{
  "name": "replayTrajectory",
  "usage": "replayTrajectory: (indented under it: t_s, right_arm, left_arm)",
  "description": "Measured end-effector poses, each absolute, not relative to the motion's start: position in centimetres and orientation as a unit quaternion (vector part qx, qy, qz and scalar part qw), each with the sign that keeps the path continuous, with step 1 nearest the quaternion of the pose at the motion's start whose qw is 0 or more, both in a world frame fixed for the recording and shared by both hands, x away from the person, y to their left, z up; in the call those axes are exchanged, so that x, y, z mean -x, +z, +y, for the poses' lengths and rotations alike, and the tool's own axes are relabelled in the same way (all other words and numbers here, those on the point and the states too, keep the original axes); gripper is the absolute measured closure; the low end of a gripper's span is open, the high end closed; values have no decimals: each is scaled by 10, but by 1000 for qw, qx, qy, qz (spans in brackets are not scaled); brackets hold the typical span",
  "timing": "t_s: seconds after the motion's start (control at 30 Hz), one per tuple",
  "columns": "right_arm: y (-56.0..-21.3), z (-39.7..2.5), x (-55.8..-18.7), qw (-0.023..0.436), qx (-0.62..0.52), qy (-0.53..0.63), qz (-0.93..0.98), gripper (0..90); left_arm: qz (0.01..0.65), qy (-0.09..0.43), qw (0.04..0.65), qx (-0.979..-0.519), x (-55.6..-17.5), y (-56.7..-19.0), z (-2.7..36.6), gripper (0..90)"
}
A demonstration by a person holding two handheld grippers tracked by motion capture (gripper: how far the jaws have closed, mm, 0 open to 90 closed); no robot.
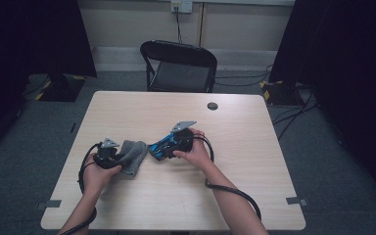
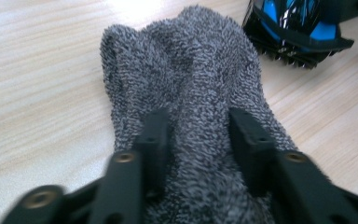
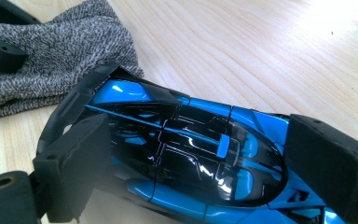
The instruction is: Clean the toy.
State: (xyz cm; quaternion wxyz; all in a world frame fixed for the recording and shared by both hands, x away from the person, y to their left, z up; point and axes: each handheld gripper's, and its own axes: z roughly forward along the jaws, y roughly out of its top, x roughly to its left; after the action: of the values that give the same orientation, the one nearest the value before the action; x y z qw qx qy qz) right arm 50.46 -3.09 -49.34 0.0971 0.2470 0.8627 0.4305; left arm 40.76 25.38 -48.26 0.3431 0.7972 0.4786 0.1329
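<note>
A grey fuzzy cloth (image 1: 133, 157) lies on the wooden table (image 1: 254, 152), left of centre. My left gripper (image 1: 119, 157) is shut on its near end; in the left gripper view both black jaws pinch a raised fold of the cloth (image 2: 191, 70), with the left gripper (image 2: 198, 128) low over the tabletop. A blue and black toy car (image 1: 162, 147) sits just right of the cloth, its tail touching the cloth's edge (image 3: 51, 60). My right gripper (image 3: 198, 140) is shut on the car (image 3: 186, 154), one jaw against each side. The car's tail (image 2: 298, 28) shows beyond the cloth.
A black folding chair (image 1: 178, 66) stands behind the table's far edge. A round cable hole (image 1: 212, 105) sits near the table's far side. Cables trail from both grippers over the near table edge, and more cables lie on the floor at the right (image 1: 293, 112).
</note>
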Motion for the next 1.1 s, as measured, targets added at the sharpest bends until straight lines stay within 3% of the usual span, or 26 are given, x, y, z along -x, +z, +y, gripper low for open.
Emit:
replayTrajectory:
  t_s: [0.1, 0.23, 0.6, 1.1]
  right_arm:
    - [-494, -31, -504, 97, -248, 433, 861, 76]
    - [-494, -32, -504, 97, -248, 434, 861, 77]
    - [-494, -32, -505, 96, -247, 435, 861, 79]
    - [-494, -33, -506, 94, -243, 437, 861, 80]
  left_arm:
    - [479, 130, 339, -800, -409, -483, 253, 740]
    - [480, 130, 334, -800, -412, -478, 253, 792]
    - [465, 154, 367, -791, -446, -457, 248, 795]
    - [422, 152, 351, -822, -511, -458, 206, 790]
